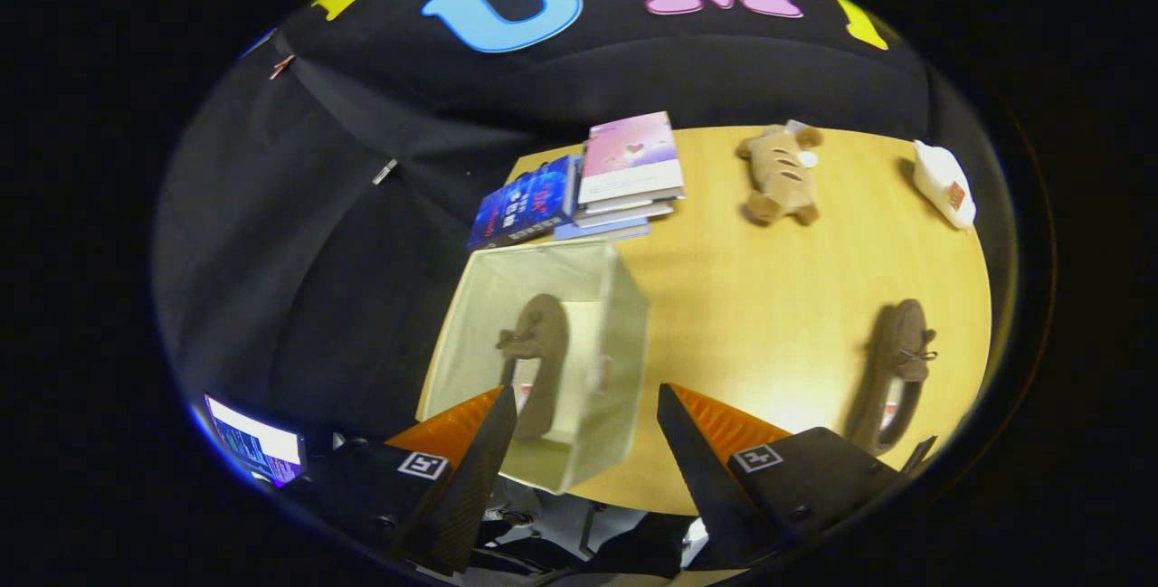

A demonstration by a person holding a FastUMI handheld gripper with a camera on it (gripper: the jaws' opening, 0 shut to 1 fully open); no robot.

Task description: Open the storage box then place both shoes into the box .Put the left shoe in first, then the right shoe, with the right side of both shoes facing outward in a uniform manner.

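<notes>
One shoe boxed, one still out on the bench; tongs (pixel 586 429) open and empty.

Left of centre, the open storage box (pixel 624 334) stands on the bench (pixel 751 298) with one brown shoe (pixel 536 361) inside, just ahead of the left finger. Above it, a stack of books (pixel 597 184). At lower right the second shoe (pixel 896 370) lies on the bench, beyond the right finger, well apart from the box. It looks soft, light and floppy; the heel collar or the side wall likely gives the firmest hold. The fabric box may shift if nudged.
</notes>
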